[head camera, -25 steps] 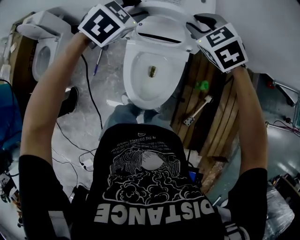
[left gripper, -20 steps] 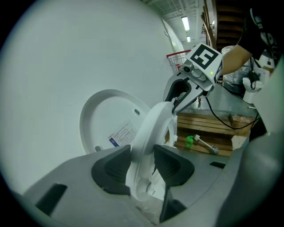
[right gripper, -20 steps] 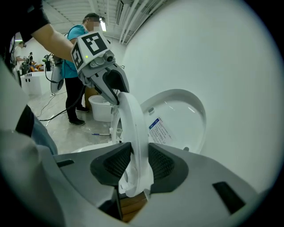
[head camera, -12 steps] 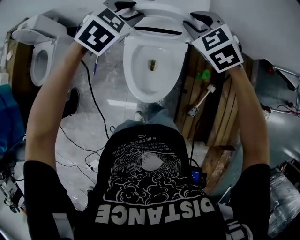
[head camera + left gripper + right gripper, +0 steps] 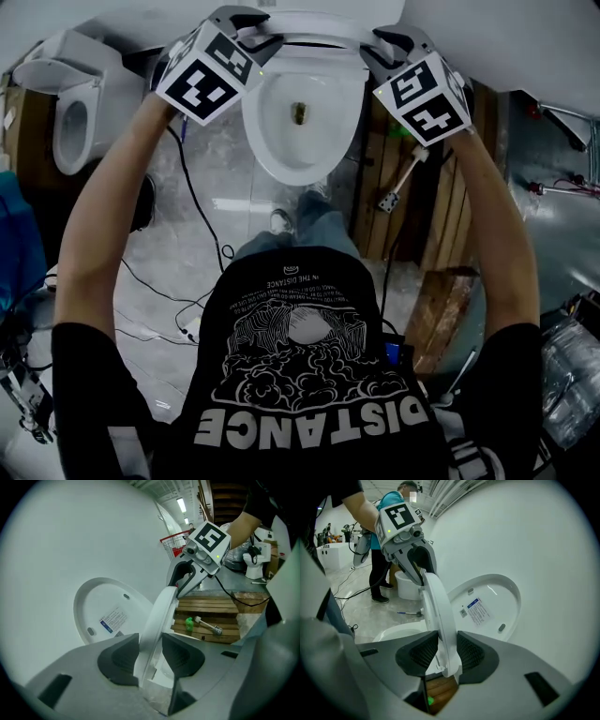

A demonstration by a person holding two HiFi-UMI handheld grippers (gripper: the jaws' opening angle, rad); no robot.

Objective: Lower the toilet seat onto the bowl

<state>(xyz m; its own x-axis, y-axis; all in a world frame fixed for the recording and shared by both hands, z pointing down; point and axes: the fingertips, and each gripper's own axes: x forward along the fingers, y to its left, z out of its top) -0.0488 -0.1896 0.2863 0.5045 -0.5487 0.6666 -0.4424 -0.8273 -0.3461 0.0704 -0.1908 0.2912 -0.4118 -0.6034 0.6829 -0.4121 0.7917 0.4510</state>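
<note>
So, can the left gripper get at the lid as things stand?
Probably not yet: the left gripper has the seat between its fingers, which are closing on it. The lid stands behind the seat, apart from it, so it may reach it only after letting go.

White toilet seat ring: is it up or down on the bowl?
Up. The white plastic seat ring stands nearly upright, apart from the lid behind it; the white bowl below is uncovered.
</note>
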